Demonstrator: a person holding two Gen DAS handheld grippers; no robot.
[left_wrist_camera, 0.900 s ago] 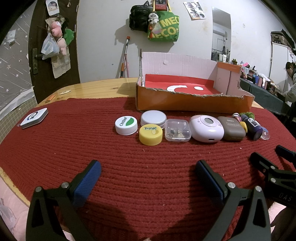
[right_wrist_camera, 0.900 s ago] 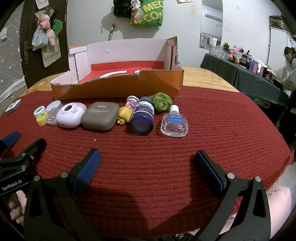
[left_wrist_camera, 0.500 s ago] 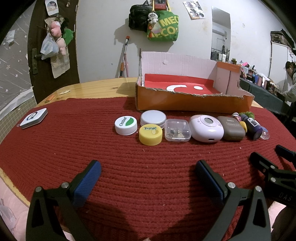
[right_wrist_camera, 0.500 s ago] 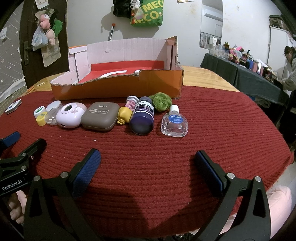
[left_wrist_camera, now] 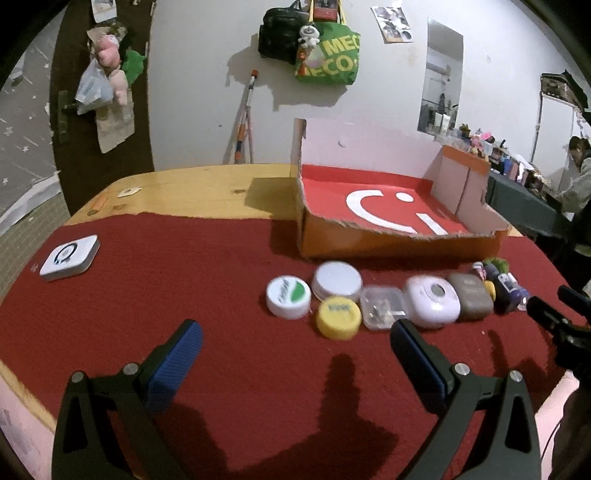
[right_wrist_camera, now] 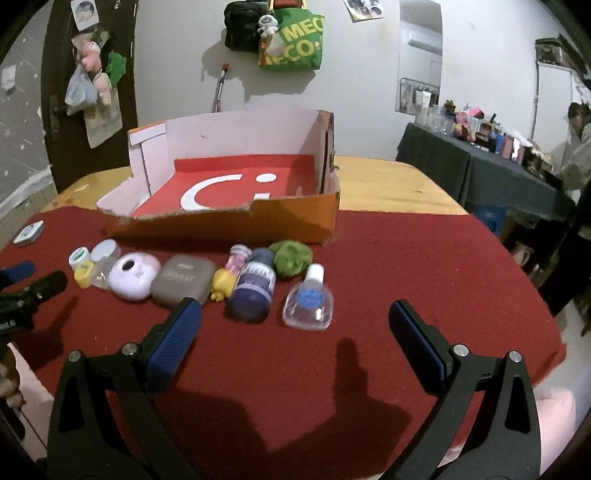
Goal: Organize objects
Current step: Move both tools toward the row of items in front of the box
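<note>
- A white wall [left_wrist_camera: 207, 92] is standing behind a wooden table [left_wrist_camera: 192, 192], which is carrying a red mat [left_wrist_camera: 166, 295].
- A dark door [left_wrist_camera: 74, 110] is standing at the left, with bags hanging on it.
- A green bag [right_wrist_camera: 295, 40] and a black bag [right_wrist_camera: 240, 26] are hanging on the wall.
- A long table under dark cloth [right_wrist_camera: 480, 173] is standing at the right, cluttered with small items.
- A person [right_wrist_camera: 576, 147] is standing beside it.

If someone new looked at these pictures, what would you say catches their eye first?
Probably the torn orange cardboard box with its red floor and white smile mark, standing at the back of the red mat. Next, the row of small things just before it, from the white cap to the clear dropper bottle. Both grippers hang open and empty in front.
</note>
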